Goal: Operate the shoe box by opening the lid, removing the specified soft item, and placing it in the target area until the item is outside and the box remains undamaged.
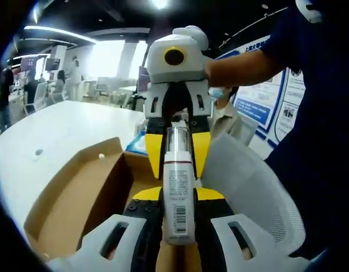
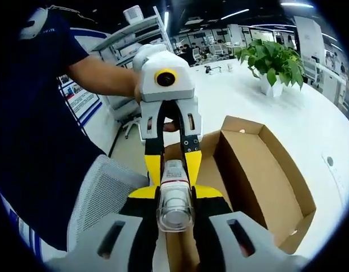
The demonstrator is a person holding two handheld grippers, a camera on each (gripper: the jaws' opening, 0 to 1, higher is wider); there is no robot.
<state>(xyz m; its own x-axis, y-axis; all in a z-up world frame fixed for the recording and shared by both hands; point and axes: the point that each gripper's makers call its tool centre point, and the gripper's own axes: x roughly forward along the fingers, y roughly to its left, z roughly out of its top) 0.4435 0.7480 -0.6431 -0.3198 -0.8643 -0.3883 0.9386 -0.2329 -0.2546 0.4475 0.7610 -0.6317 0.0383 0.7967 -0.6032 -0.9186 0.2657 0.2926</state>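
I held white tube (image 1: 178,187) between both tongs. Left tongs (image 1: 179,226) gripped label end, right tongs (image 2: 174,212) gripped clear cap end. Tube's long way ran tongs to tongs, above open box (image 2: 259,170) near surface (image 2: 310,124) edge. I judged either hand equally near.

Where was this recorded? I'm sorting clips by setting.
Most likely an open-plan office or lab: long white table with a potted plant, desks and seated people in the background, ceiling strip lights, and a wall poster.
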